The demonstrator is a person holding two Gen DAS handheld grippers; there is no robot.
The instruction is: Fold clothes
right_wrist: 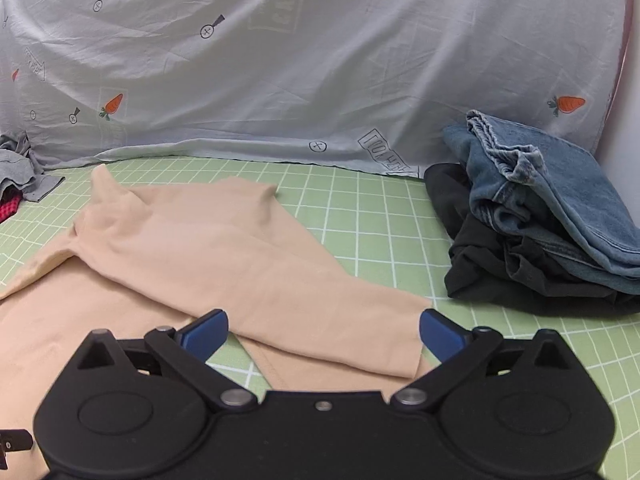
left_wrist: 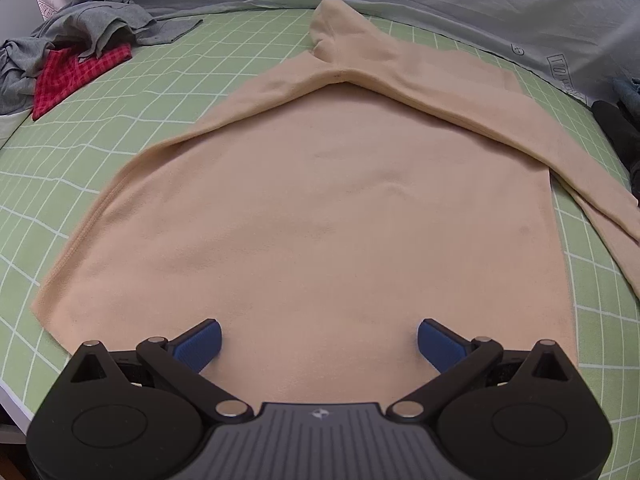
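Both grippers hover wide open over a beige top spread on the green grid mat.

Nearest in the left wrist view, the left gripper (left_wrist: pixel 319 338) has its blue pads spread wide with nothing between them, poised over the hem end of the beige long-sleeved top (left_wrist: pixel 312 208), which lies flat on the green grid mat (left_wrist: pixel 60 184). In the right wrist view the right gripper (right_wrist: pixel 323 330) is likewise fully spread and grips nothing; the cuff end of a sleeve (right_wrist: pixel 280 276) lies below and between its pads, folded across the body of the garment. Farther off, a heap of grey clothing (left_wrist: pixel 92 28) over a red checked cloth (left_wrist: pixel 76 76) sits at the mat's left, folded blue jeans (right_wrist: pixel 548 196) rest on a black garment (right_wrist: pixel 500 256) at its right, and a pale carrot-print sheet (right_wrist: pixel 320 60) hangs behind.
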